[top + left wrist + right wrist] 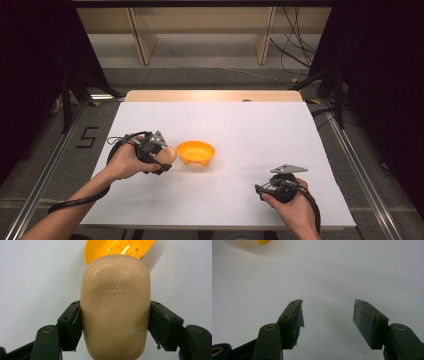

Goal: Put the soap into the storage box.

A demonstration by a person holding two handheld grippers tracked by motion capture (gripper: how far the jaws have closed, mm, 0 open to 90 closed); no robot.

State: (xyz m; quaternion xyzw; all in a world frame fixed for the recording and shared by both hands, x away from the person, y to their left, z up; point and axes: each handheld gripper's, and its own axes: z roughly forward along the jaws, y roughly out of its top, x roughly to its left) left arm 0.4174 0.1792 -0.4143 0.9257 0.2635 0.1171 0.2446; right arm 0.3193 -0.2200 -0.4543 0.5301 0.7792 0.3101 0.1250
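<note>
**Tan block gripped beside the orange bowl**

White sheeting covers the table [235, 200] almost to its edges, with a strip of bare wood showing along the far side. Dark curtains hang at both sides, metal rails run along the floor, and loose cables lie on the floor beyond the far edge.

Clamped between the pads of the left gripper [162, 155] is a tan block [115, 307], smooth and matte, with rounded corners and faint pale scuffs on its face. Both pads press flat against its sides. Just ahead of that gripper, past the block's rounded end, sits an orange bowl [196, 152], glossy plastic with small holes in its bottom and short feet underneath. In the high view the block's end lies just beside the bowl's rim; whether they touch cannot be told.

Well apart from both, the right gripper [261, 190] rests near the table's near edge with its jaws spread wide and nothing between them. Its pads [367, 321] look worn, one ragged along the edge. Bare white surface stretches ahead of it, and a sliver of the bowl shows far off ahead and to one side.

Open sheet lies between the two grippers and beyond the bowl toward the far edge.
</note>
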